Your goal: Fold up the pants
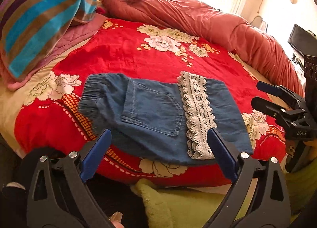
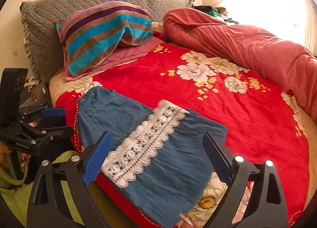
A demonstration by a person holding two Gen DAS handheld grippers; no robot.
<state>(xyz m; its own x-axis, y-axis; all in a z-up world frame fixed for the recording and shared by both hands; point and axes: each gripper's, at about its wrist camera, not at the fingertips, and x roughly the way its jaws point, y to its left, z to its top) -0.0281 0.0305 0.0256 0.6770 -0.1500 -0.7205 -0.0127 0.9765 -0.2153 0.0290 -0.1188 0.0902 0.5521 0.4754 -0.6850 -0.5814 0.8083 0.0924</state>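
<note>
Your denim pants (image 1: 150, 113) are lying folded into a compact bundle near the front edge of the bed (image 1: 122, 55), lace trim (image 1: 198, 113) across the top layer. Your left claw (image 1: 158, 148) is hovering over the near edge, spread wide and pinching nothing; your right claw (image 2: 156, 154) is likewise spread and empty. If one more fold is wanted, you are best gripping both near corners evenly, catching every layer, and keeping the lace flat.

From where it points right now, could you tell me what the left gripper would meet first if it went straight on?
Most likely the folded blue denim pants on the red floral blanket: the open left gripper frames them, nothing between, though depth is unclear.
</note>
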